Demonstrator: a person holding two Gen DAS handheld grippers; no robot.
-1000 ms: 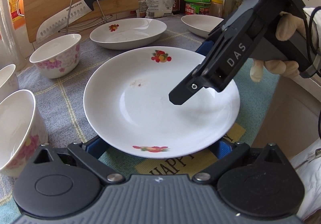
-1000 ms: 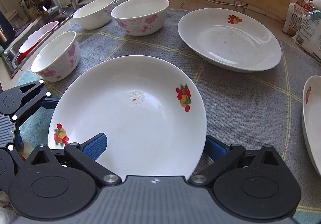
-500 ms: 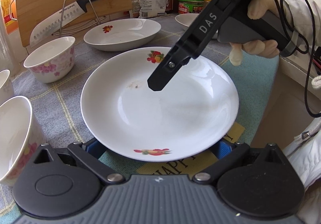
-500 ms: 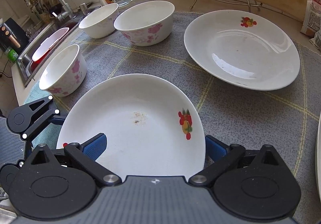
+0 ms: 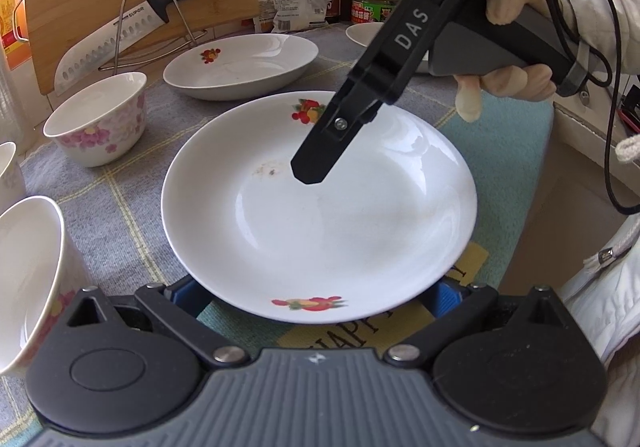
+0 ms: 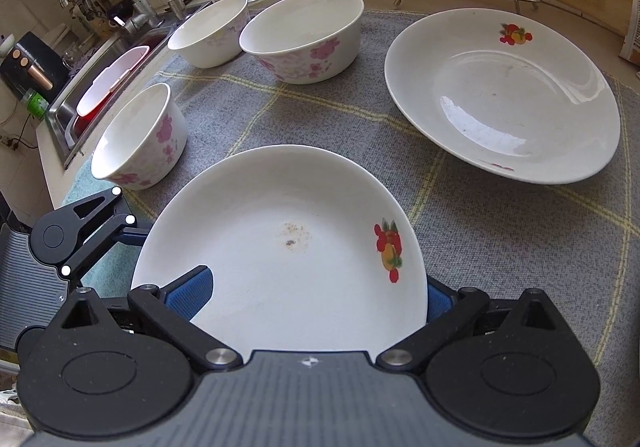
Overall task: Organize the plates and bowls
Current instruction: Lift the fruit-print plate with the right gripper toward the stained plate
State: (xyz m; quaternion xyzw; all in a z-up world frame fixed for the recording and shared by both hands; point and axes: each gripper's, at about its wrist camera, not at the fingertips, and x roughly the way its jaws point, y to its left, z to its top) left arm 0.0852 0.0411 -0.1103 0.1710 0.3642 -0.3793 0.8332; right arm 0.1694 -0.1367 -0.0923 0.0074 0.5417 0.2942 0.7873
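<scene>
Left hand-held gripper [image 5: 316, 293]: the fingers are spread wide and set low at the near rim of the front plate [image 5: 320, 207]. Nothing is pinched.

The front plate lies flat on the cloth-covered surface [image 5: 120, 207]. It is judged to be rigid, glazed, slippery, fairly heavy and breakable. It should be taken by the rim, one finger above and one beneath.

Right hand-held gripper [image 6: 312, 295]: the jaws are spread astride the front plate's rim and not yet closed. A second plate [image 6: 500, 95] is found beyond the front plate, to its right.
</scene>
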